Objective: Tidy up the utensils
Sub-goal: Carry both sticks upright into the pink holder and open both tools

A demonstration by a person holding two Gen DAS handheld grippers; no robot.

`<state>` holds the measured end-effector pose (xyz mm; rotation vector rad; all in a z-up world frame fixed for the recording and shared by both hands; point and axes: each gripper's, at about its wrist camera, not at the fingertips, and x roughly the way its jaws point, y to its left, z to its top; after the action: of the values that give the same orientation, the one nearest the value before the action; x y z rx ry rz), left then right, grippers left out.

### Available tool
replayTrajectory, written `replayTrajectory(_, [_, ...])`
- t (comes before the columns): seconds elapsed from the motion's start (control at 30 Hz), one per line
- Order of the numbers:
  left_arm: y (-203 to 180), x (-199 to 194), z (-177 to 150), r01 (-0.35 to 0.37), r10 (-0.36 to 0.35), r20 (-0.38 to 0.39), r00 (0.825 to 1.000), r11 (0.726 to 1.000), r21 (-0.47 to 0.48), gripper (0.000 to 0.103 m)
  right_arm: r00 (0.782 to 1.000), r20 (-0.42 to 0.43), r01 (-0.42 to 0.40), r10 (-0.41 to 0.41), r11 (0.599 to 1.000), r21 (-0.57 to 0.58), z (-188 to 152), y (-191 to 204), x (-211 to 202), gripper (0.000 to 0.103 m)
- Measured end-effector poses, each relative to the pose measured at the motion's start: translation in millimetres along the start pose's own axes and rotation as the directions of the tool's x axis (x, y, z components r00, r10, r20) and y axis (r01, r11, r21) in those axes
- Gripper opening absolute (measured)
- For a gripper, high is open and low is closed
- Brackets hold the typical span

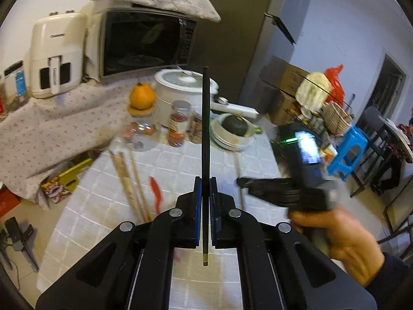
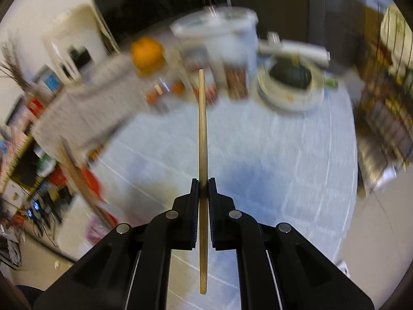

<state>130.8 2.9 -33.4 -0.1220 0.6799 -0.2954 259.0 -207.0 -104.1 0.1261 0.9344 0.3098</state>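
Round table (image 1: 180, 160) under a pale checked cloth, carrying all smaller items. Grey-fronted microwave oven (image 1: 147, 41) with a floral cover, at the table's far left; cream air fryer (image 1: 55, 54) just left of it. White rice cooker (image 1: 184, 87) with a glass-topped lid, at the far edge of the table. Stack of white plates bearing a dark green squash (image 1: 233, 126), right of the cooker. Clear glass jar (image 1: 140, 129) with an orange fruit (image 1: 142, 95) sitting on its cork lid; red-filled spice jar (image 1: 178, 124) beside it. Left gripper (image 1: 205, 188), black with blue pads, jaws nearly together and clamped on a long black chopstick (image 1: 205, 129) that points straight ahead along the fingers, clear of the table. Right gripper (image 2: 204, 188), same build, held in a person's hand (image 1: 343, 242), jaws pressed on a pale wooden chopstick (image 2: 203, 129), also raised off the cloth; that view is heavily blurred. Loose pale wooden chopsticks (image 1: 131, 180) lying in a bunch on the cloth at left. Small red plastic spoon (image 1: 156, 191) lying just right of them.
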Motion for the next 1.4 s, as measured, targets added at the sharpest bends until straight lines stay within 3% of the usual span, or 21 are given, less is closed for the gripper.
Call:
replayTrajectory(0.17, [21.0,-6.9,5.5,-0.061,0.062,0.042,0.997,0.998,-0.033,0.004,0.975,0.207,-0.073,0.077,0.997,-0.026,10.1,18.6,-40.7,0.007])
replayTrajectory(0.33, [36.4,-4.8,3.5,-0.147,0.149,0.064,0.987,0.988,-0.039,0.004,0.937,0.325,-0.12,0.13,0.991,-0.052,7.8,41.8,-59.0,0.007])
replayTrajectory(0.5, [51.2,5.6,-1.1,-0.201,0.204,0.065,0.977,0.978,-0.06,0.004,0.904,0.388,-0.148,0.177,0.984,-0.102,1.8,67.3,-69.4,0.007])
replayTrajectory(0.77, [60.6,28.8,-12.3,-0.243,0.246,0.017,0.969,0.966,-0.084,0.004,0.886,0.411,-0.163,0.217,0.973,-0.163,-7.0,88.5,-68.3,0.007])
replayTrajectory(0.87, [59.6,39.2,-16.5,-0.266,0.264,-0.034,0.964,0.962,-0.065,0.005,0.889,0.403,-0.164,0.22,0.972,-0.168,-8.8,91.7,-62.7,0.007])
replayTrajectory(0.93, [61.8,47.0,-19.3,-0.237,0.229,-0.1,0.968,0.968,-0.076,0.006,0.889,0.399,-0.17,0.223,0.972,-0.166,-10.4,92.8,-59.2,0.007])
replayTrajectory(1.0, [66.5,45.8,-18.6,-0.217,0.201,-0.138,0.97,0.97,-0.111,0.009,0.89,0.397,-0.172,0.225,0.971,-0.165,-11.6,94.8,-56.0,0.007])
replayTrajectory(1.13, [72.3,20.7,-5.8,-0.203,0.189,-0.1,0.977,0.965,-0.165,0.026,0.888,0.396,-0.183,0.233,0.97,-0.161,-13.3,97.1,-48.9,0.007])
replayTrajectory(1.2, [76.0,9.1,-1.7,-0.2,0.186,-0.089,0.979,0.962,-0.189,0.029,0.886,0.398,-0.194,0.239,0.97,-0.15,-14.9,97.8,-44.2,0.007])
replayTrajectory(1.4, [84.3,5.2,-4.9,-0.237,0.206,-0.15,0.967,0.945,-0.224,0.039,0.883,0.397,-0.207,0.25,0.967,-0.148,-24.4,107.1,-26.2,0.008])
